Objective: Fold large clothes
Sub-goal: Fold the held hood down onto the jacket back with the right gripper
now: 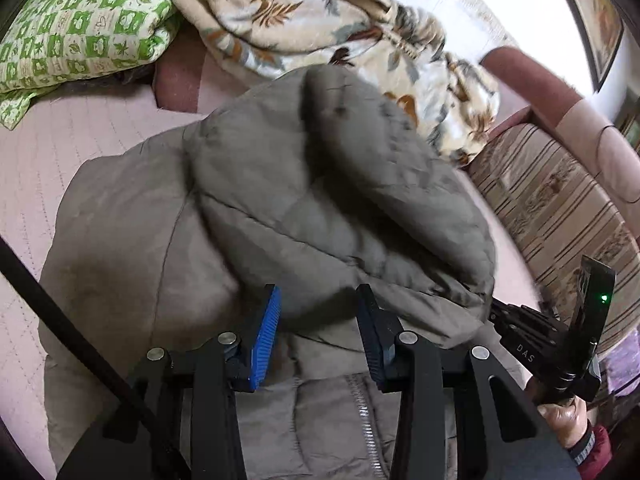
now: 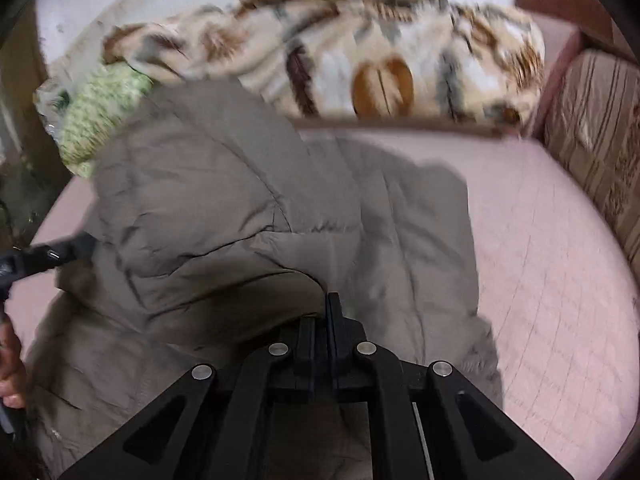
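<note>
Jacket spread on pink bed, sleeve folded across. Zipper seen in left view only. Left gripper parted above fabric; right gripper clenched, grasp unclear.

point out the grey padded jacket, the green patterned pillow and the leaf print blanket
grey padded jacket (image 1: 328,184): left wrist view, folded-over upper panel
green patterned pillow (image 1: 80,28): left wrist view, top face
leaf print blanket (image 1: 280,12): left wrist view, bunched middle
</note>
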{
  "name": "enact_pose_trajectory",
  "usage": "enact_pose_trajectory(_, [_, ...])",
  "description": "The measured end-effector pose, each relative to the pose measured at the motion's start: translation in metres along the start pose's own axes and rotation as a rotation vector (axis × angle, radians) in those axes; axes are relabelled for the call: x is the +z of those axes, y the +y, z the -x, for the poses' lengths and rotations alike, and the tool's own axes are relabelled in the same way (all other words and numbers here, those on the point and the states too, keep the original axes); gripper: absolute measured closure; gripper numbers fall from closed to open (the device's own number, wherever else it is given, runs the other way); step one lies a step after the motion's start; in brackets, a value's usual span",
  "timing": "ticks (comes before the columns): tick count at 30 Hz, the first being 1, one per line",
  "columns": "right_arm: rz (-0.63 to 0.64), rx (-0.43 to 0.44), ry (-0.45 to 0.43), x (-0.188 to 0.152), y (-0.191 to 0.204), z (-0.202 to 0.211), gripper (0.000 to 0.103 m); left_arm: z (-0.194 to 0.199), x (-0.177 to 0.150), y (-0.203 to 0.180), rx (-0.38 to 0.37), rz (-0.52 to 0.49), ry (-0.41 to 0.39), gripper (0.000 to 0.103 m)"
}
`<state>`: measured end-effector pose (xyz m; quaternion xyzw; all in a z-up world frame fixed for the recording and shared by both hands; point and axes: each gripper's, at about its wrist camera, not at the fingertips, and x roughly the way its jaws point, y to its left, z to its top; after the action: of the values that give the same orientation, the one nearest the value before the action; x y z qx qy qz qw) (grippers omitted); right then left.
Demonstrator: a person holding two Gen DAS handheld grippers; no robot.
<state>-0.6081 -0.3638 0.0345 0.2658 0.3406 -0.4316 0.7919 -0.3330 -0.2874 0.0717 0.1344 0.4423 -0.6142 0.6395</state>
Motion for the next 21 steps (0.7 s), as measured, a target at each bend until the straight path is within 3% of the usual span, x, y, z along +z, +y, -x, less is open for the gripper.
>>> enact_pose_trajectory(5, [-0.034,0.012,0.046,0.001,-0.008,0.000,0.096,-0.001,0.004,0.024,-0.120,0.169,0.038,0.059])
enact_pose_trajectory(7, [-0.040,0.017,0.066,0.000,-0.009,0.004,0.096,0.000,0.004,0.029,-0.154,0.198,0.038,0.047])
enact_pose_trajectory(9, [-0.046,0.061,0.041,0.001,-0.006,0.019,0.095,-0.001,0.003,0.039,-0.212,0.276,0.040,0.043])
enact_pose_trajectory(12, [-0.066,0.120,-0.022,0.002,0.000,0.036,0.088,-0.007,0.005,0.051,-0.248,0.356,0.039,0.043])
enact_pose_trajectory(14, [-0.093,0.150,-0.057,0.004,0.001,0.041,0.067,-0.011,0.006,0.060,-0.247,0.398,0.029,0.043])
enact_pose_trajectory(15, [-0.111,0.174,-0.058,0.005,0.000,0.040,0.062,-0.015,0.006,0.064,-0.258,0.420,0.028,0.043])
enact_pose_trajectory(20, [-0.240,0.275,-0.059,0.011,-0.012,0.029,0.055,-0.023,0.009,0.064,-0.286,0.453,-0.011,0.044])
enact_pose_trajectory(21, [-0.273,0.290,-0.056,0.012,-0.016,0.026,0.054,-0.023,0.009,0.060,-0.274,0.445,-0.026,0.058])
